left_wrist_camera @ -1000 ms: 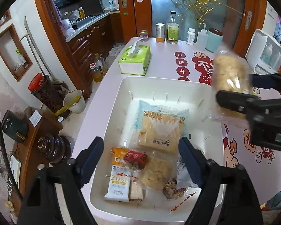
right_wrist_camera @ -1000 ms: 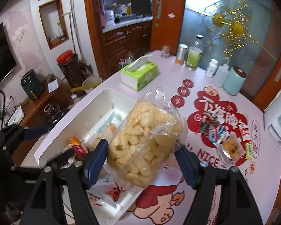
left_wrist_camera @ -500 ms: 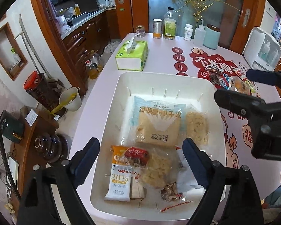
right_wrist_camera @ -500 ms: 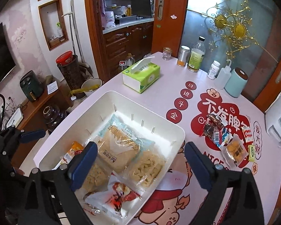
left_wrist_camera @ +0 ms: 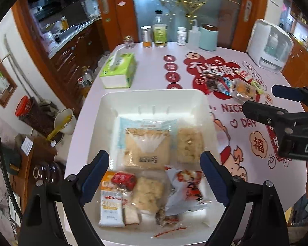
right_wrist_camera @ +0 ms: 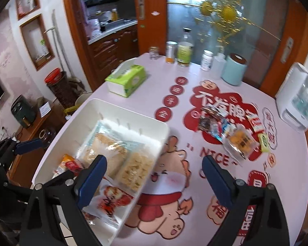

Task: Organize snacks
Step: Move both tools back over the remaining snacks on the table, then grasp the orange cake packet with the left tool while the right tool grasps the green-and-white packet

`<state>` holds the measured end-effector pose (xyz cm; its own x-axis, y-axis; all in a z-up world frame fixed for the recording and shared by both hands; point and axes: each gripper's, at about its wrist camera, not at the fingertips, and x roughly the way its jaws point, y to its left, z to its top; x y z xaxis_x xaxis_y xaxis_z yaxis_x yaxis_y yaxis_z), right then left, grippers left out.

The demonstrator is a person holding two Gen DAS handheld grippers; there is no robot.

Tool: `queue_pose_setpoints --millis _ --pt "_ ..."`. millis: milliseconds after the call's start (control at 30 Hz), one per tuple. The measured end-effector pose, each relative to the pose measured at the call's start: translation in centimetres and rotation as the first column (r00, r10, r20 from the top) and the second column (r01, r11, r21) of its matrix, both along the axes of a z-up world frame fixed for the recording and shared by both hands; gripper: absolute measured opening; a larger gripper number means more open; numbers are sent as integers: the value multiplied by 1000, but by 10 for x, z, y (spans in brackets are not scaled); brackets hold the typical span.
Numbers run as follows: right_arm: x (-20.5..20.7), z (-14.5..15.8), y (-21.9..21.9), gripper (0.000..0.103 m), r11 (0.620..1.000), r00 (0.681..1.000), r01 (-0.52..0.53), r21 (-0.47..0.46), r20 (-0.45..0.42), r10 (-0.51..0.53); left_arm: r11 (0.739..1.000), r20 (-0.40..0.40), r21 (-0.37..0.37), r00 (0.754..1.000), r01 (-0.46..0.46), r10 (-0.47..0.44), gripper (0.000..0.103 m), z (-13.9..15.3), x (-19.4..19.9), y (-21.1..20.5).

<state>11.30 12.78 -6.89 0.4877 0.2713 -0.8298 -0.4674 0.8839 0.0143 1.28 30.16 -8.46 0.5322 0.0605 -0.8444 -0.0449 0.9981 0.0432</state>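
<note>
Spread wide and empty, the left gripper point(left_wrist_camera: 155, 176) is held over the white bin point(left_wrist_camera: 154, 97) of snacks; the right gripper point(right_wrist_camera: 154, 176), likewise spread, is faced toward loose snacks point(right_wrist_camera: 225, 131) at one o'clock.

A: Where are the snacks now?

B: Most lie flat in the white bin point(left_wrist_camera: 154, 96): big beige cracker pack point(left_wrist_camera: 146, 150), clear bag of puffs point(left_wrist_camera: 190, 147) just beside it on right, red-white pack point(left_wrist_camera: 187, 190), orange pack point(left_wrist_camera: 110, 203) w/ small red one point(left_wrist_camera: 123, 179) on it.

A: And outside?

B: Small pile of wrapped snacks point(right_wrist_camera: 228, 132) on the table's red print, apart from the bin.
</note>
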Motion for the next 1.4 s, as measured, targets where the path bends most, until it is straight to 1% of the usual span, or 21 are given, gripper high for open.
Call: queue_pose_setpoints --millis 233,500,667,800,867,933,1067,1100,1167,1233,1300,1367,1400 --pt "10 -1 -57 95 994 994 107 8 -11 -107 995 19 29 995 101 -101 89 7 14 -48" --pt "19 4 -128 95 979 979 203 21 2 -203 983 50 62 983 173 -176 89 21 41 -102" --pt "30 5 -166 95 968 968 250 8 14 -250 970 70 85 970 227 -233 89 32 67 -139" --pt "48 7 -201 95 961 961 277 -19 34 -276 955 78 149 959 258 -271 89 37 97 -173" --pt "58 9 -214 95 960 959 280 -27 45 -278 949 60 149 956 277 -288 89 35 114 -188" --pt "73 11 -228 95 957 956 288 -42 62 -286 946 31 123 951 301 -306 89 31 133 -201" --pt "108 13 -251 95 952 952 297 -75 97 -290 945 -28 67 947 320 -319 89 18 175 -223" --pt "117 12 -255 95 952 952 296 -80 102 -288 944 -42 44 945 326 -324 89 13 185 -228" --pt "137 6 -264 95 951 953 294 -93 98 -285 942 -80 -33 939 333 -335 89 2 209 -237" --pt "161 -5 -272 94 950 955 294 -105 81 -286 941 -107 -86 936 327 -335 89 -14 229 -246" --pt "184 -20 -278 90 953 960 280 -113 51 -276 942 -136 -121 935 312 -328 89 -32 249 -253" --pt "209 -41 -282 83 953 961 277 -121 9 -278 946 -164 -137 935 294 -314 89 -50 265 -260" --pt "220 -52 -285 83 956 961 271 -113 -21 -275 950 -178 -138 936 280 -302 89 -60 272 -263"
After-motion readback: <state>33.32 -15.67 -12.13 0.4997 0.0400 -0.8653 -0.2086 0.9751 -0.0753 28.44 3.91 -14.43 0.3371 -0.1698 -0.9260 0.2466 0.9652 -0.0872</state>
